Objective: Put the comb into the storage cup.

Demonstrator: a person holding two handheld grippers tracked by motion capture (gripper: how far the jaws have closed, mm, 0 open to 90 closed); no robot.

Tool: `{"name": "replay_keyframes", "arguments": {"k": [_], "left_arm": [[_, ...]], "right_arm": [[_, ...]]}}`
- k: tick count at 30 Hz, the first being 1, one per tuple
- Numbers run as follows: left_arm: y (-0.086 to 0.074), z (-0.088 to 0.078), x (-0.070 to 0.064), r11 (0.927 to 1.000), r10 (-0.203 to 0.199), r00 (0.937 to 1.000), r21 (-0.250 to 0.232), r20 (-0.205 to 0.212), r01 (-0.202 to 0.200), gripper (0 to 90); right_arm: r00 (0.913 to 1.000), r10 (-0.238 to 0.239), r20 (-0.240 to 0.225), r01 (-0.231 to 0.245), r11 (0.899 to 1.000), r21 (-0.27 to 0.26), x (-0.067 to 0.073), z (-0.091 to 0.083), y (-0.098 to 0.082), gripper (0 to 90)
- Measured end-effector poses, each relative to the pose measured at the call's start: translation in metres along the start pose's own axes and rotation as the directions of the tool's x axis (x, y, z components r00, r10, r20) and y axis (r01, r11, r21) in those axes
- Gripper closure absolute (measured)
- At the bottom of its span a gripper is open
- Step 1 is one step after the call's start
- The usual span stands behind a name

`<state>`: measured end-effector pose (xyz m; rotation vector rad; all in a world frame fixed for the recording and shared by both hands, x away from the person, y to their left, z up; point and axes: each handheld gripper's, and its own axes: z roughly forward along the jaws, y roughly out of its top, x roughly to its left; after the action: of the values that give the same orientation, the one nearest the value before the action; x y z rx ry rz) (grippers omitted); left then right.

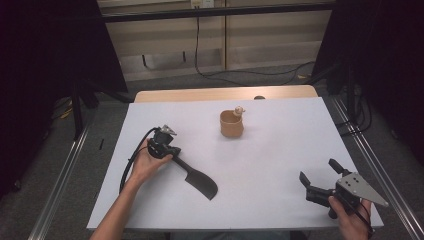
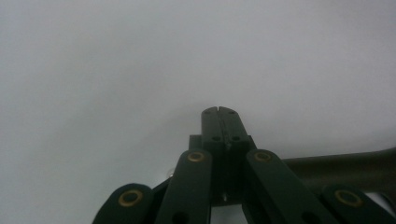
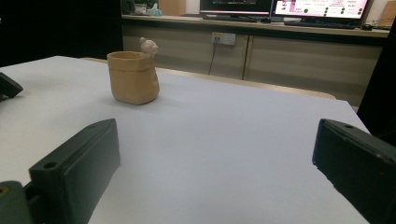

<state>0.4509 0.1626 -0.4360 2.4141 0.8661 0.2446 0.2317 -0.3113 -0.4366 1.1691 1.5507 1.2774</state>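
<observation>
Grippers first, since they sit closest to the person. Down at the near right corner of the white table (image 1: 280, 150), the right gripper (image 1: 320, 176) is held in the person's right hand (image 1: 352, 220), grey three-cornered plate on top, jaws spread wide apart with nothing between them. In the right gripper view you can see both black jaws standing well apart over bare white tabletop, pointed roughly toward the cup.

Over on the left side, the person's left hand (image 1: 145, 162) holds the left gripper (image 1: 176, 159), with its cable looping back beside the forearm. In the left gripper view the jaws are pressed flat together, tips almost touching the white surface. Whether they're pinching anything I honestly can't tell. A dark handle passes just beside them at the right. From the high view that handle belongs to a black spatula (image 1: 197, 180), whose broad blade lies flat on the table, angled toward the near middle.

Farther out, past the middle of the table, stands a tan sack-shaped cup (image 1: 231, 125), upright, with a tiny figure (image 1: 239, 110) perched on its rim. It's well apart from both grippers.
</observation>
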Motion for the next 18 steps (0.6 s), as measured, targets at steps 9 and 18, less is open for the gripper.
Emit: {"name": "replay_keyframes", "arguments": {"k": [9, 18], "left_arm": [[-0.006, -0.009, 0.003, 0.9973, -0.016, 0.9997, -0.072, -0.019, 0.015, 90.0], [-0.009, -0.010, 0.005, 0.9966, -0.009, 0.9999, -0.082, -0.013, 0.008, 90.0]], "right_arm": [[1.0000, 0.002, 0.001, -0.002, 1.000, -0.001, 0.000, 0.000, 0.000, 0.4], [1.0000, -0.001, -0.001, 0.001, 1.000, -0.001, 0.001, 0.001, 0.000, 0.4]]}}
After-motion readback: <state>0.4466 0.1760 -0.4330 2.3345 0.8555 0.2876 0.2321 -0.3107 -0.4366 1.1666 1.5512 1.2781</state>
